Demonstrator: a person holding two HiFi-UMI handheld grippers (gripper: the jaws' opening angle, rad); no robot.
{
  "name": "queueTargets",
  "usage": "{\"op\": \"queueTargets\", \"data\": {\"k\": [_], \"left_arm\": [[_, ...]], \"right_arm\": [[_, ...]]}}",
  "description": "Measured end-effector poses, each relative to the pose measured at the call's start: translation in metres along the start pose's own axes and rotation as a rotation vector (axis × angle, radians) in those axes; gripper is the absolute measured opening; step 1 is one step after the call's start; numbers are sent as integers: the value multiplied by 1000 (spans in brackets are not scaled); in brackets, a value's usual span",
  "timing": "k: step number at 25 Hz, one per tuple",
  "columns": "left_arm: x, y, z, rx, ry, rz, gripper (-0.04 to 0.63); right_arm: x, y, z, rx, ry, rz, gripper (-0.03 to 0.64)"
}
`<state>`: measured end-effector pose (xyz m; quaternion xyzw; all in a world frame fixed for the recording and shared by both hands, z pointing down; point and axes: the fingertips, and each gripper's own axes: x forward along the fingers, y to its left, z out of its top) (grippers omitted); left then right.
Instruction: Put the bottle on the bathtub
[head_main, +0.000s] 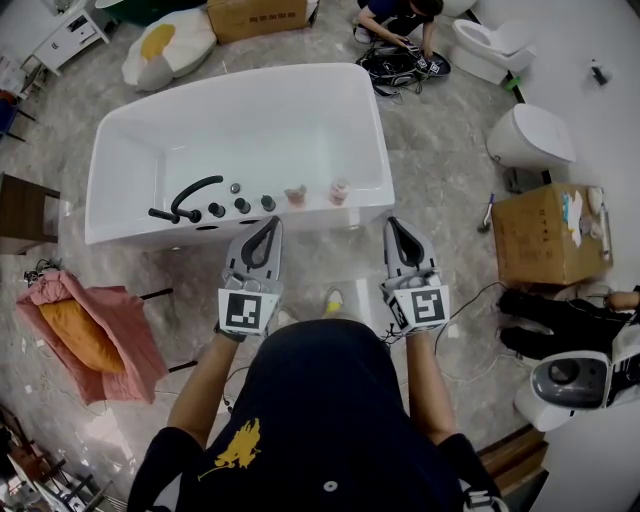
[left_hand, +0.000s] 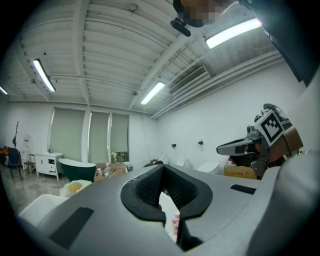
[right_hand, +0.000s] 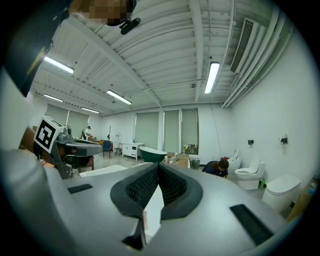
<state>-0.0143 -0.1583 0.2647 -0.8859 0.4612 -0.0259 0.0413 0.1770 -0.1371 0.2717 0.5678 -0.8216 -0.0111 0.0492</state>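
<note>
A white bathtub (head_main: 240, 125) stands in front of me, with a black faucet (head_main: 188, 196) and knobs on its near rim. Two small pinkish bottles (head_main: 295, 195) (head_main: 339, 190) stand upright on that same rim, side by side. My left gripper (head_main: 271, 224) and right gripper (head_main: 392, 223) are held level just short of the rim, both shut and empty. The left tip is near the left bottle, the right tip just right of the other. In the left gripper view, a pink bottle (left_hand: 176, 223) shows below the shut left gripper (left_hand: 162, 168). The right gripper (right_hand: 158, 165) is closed tip to tip.
A cardboard box (head_main: 545, 235) and toilets (head_main: 530, 135) (head_main: 565, 385) stand to the right. A pink cloth on a stand (head_main: 90, 330) is at the left. A person (head_main: 400, 25) crouches beyond the tub. An egg-shaped cushion (head_main: 165, 45) lies at the far left.
</note>
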Motion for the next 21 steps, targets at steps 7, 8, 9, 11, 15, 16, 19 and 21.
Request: {"op": "queueTargets", "data": {"k": [7,8,9,11,15,16,19,21], "left_arm": [[-2,1,-1,-2,5,-7,14],[-1,1,-2,-2,7,-8,14],[-1,0,-2,0,9,-9,14],[0,0,-3,3,9,-11,14],[0,1,-4,1,8,-14,14],[0,1,-5,3,11,-16,14],[1,0,-5,18,13,-26,14],[1,-1,-5,27,11,-35,14]], "right_arm": [[-1,3,1,-1,2,-5,2],[-1,2,1,0,1,-6,2],[-1,1,1,0,0,-7,2],[-1,1,0,1,-1,-9,2],[-1,3,-2,2,3,-12,2],[-1,3,-1,2,2,-11,2],[0,4,0,0,0,-12,2],[-1,4,-1,1,1,-16,2]]}}
